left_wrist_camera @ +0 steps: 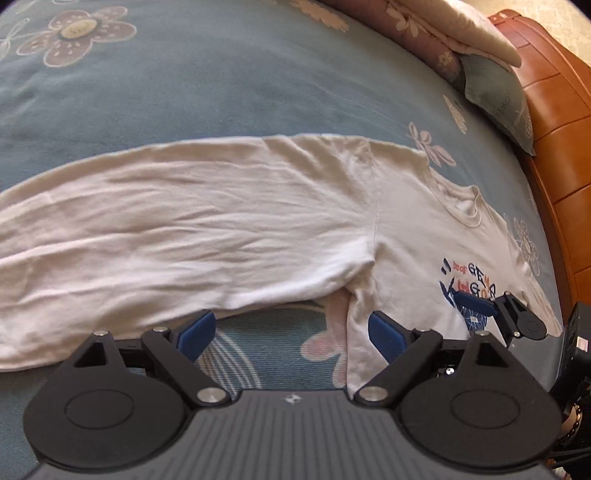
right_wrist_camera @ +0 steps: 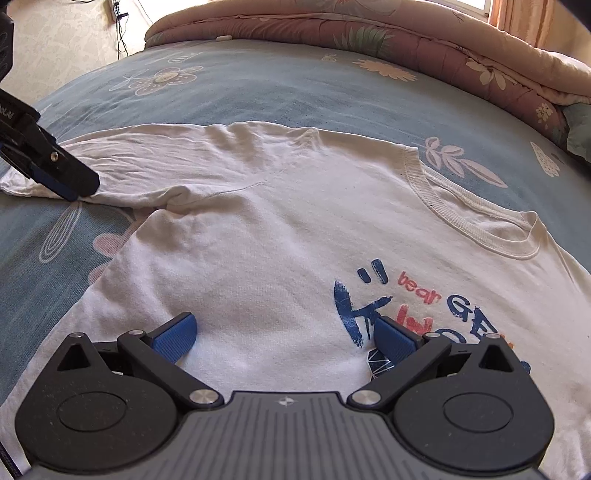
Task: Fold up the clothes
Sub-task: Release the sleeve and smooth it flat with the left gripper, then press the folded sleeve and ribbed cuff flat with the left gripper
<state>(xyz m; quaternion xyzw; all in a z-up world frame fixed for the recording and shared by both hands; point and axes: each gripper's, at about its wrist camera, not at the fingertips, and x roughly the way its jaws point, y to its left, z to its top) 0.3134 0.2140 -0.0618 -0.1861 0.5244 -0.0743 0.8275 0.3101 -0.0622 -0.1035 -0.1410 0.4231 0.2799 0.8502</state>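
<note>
Barely begun: white long-sleeved T-shirt (right_wrist_camera: 280, 236) spread flat on bedsheet (right_wrist_camera: 258, 88), sleeve (left_wrist_camera: 166, 229) outstretched, unfolded. Left gripper (left_wrist_camera: 291, 332), right gripper (right_wrist_camera: 284, 336) wide open, empty.

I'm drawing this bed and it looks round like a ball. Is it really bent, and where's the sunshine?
Left wrist view: the bed only looks bent because the lens curves straight edges; daylight brightens the wooden frame. Right wrist view: same bulge; the shirt is sharp and evenly lit, and the top right corner by the curtain is washed out by glare.
</note>
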